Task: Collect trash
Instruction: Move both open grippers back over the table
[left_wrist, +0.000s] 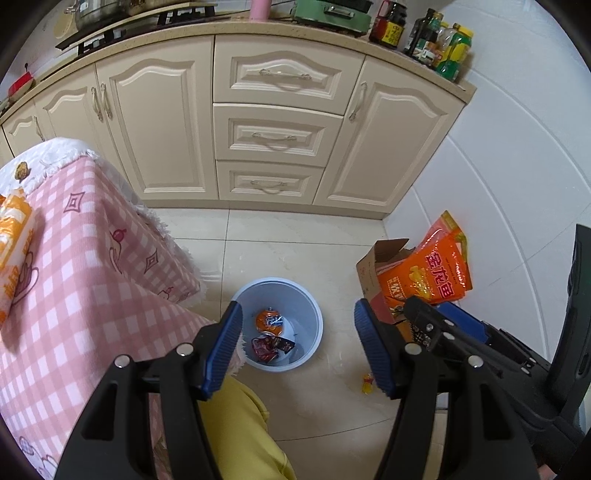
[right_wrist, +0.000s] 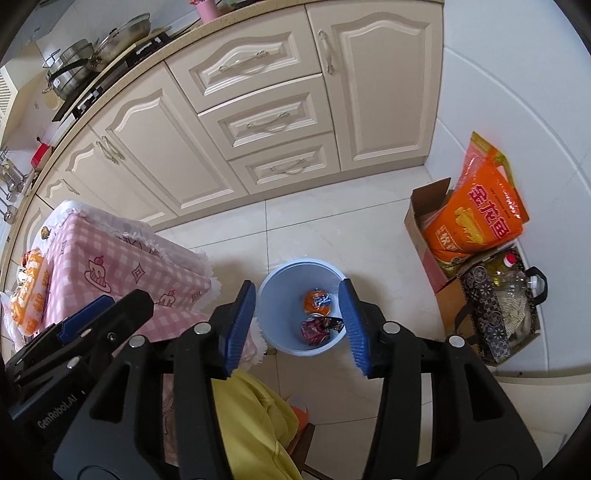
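1. Your right gripper (right_wrist: 297, 325) partly hides the blue bin (right_wrist: 280, 295) rim.
2. Both the right gripper and your left gripper (left_wrist: 295, 347) stand open, empty, above the bin.
3. Orange can (right_wrist: 317, 300) and dark wrapper (right_wrist: 314, 329) lie inside the bin.

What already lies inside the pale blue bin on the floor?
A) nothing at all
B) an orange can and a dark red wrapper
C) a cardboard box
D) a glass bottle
B: the blue bin holds an orange can and a dark red wrapper.
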